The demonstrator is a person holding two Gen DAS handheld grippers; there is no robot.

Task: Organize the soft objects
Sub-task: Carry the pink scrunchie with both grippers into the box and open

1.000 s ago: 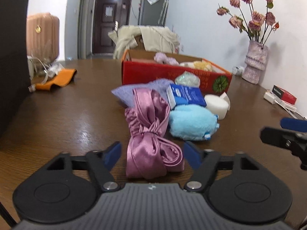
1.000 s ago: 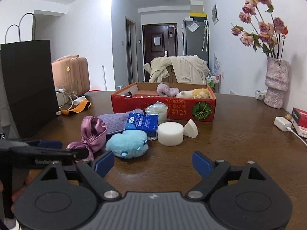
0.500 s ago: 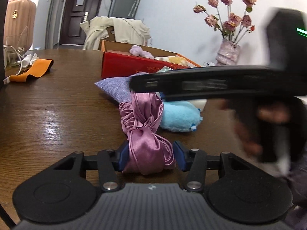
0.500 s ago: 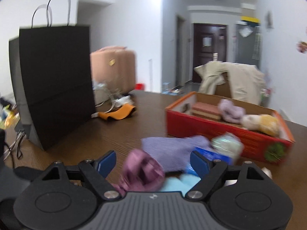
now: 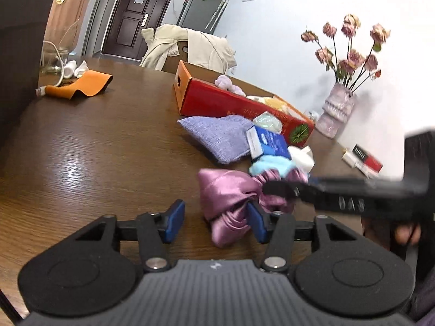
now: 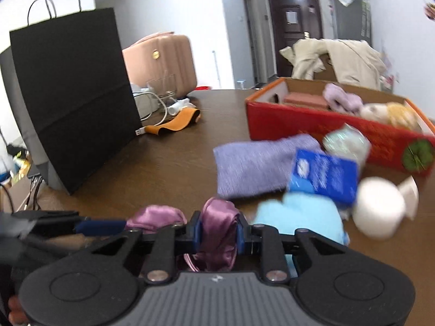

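pink satin scrunchie (image 6: 217, 228) | crumpled | on table | pinched between right fingers (image 6: 196, 229)

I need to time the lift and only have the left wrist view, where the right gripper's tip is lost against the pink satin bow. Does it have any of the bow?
Observer: Yes. The right wrist view shows a fold of the pink satin bow between the pads of the right gripper, whose jaws are closing on it.
Operator: Anything else caught in there?
Observer: Only satin shows between the pads. The light blue plush lies just to the right, outside the jaws.
Operator: What is at the far end of the red box?
Observer: A brick-red block lies inside the red box there, next to a lilac soft item.
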